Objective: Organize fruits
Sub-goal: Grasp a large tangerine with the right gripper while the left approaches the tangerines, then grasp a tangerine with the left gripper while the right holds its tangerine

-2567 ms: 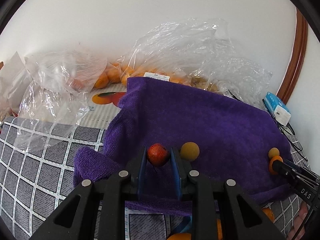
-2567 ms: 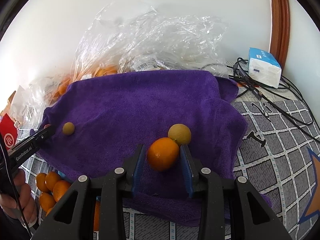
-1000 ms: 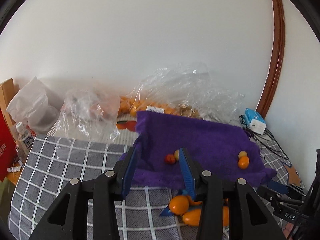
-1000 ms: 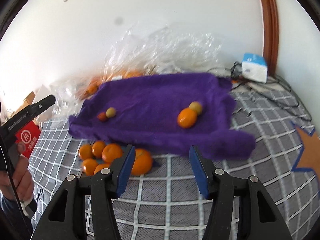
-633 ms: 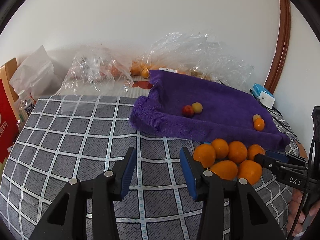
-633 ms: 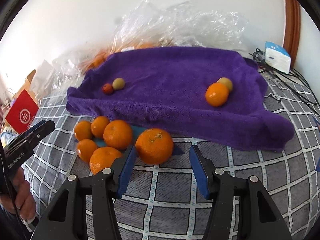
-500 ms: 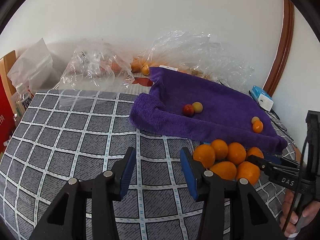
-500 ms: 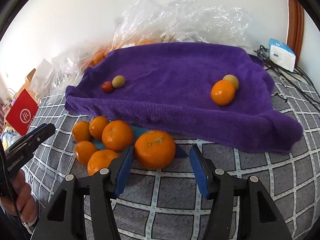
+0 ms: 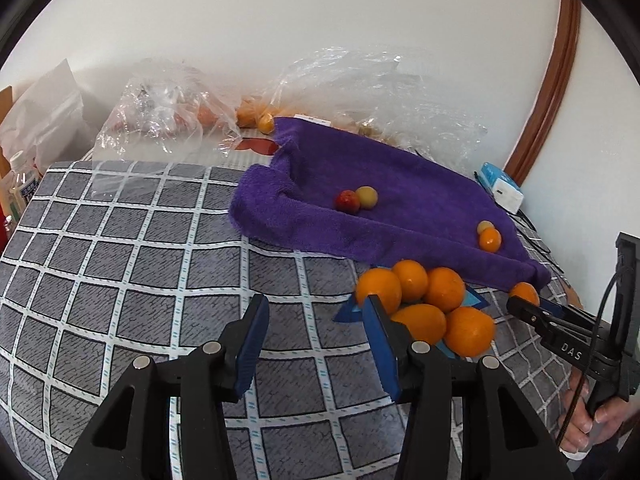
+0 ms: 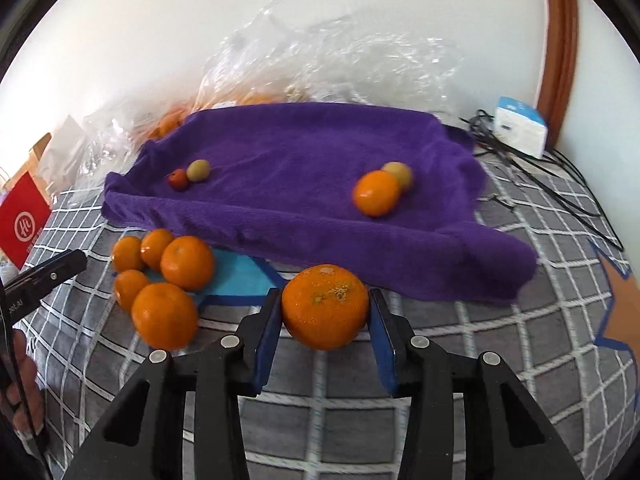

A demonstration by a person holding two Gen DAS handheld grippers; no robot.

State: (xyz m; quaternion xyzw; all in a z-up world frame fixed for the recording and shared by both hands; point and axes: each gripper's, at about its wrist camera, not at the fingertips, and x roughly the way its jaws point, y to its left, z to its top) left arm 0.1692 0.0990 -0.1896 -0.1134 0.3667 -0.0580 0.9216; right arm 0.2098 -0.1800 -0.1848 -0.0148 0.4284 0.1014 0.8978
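Observation:
A large mandarin (image 10: pixel 325 312) sits on the checked tablecloth between the blue pads of my right gripper (image 10: pixel 325 310), whose jaws are closing, and both pads touch its sides. To its left lies a cluster of several mandarins (image 10: pixel 186 263) on a blue patch. In the left wrist view the same cluster (image 9: pixel 424 300) lies just right of my left gripper (image 9: pixel 315 306), which hangs open over bare cloth with nothing between its fingers. The purple towel (image 10: pixel 304 160) carries a red fruit (image 10: pixel 178 179), a green-yellow one (image 10: pixel 198 170), an orange one (image 10: pixel 376 193) and another yellowish one (image 10: pixel 400 174).
Crumpled clear plastic bags (image 9: pixel 160 116) holding more fruit line the wall behind the towel. A white-blue box (image 10: pixel 520 130) and black cables (image 10: pixel 560 184) lie at the right. A red carton (image 10: pixel 22 220) stands at the left. A person's hand (image 9: pixel 588 428) grips the right tool.
Both grippers came down from the towel to the near side of the table. My right gripper moved onto the large mandarin and its jaws narrowed around it. The left gripper stayed open.

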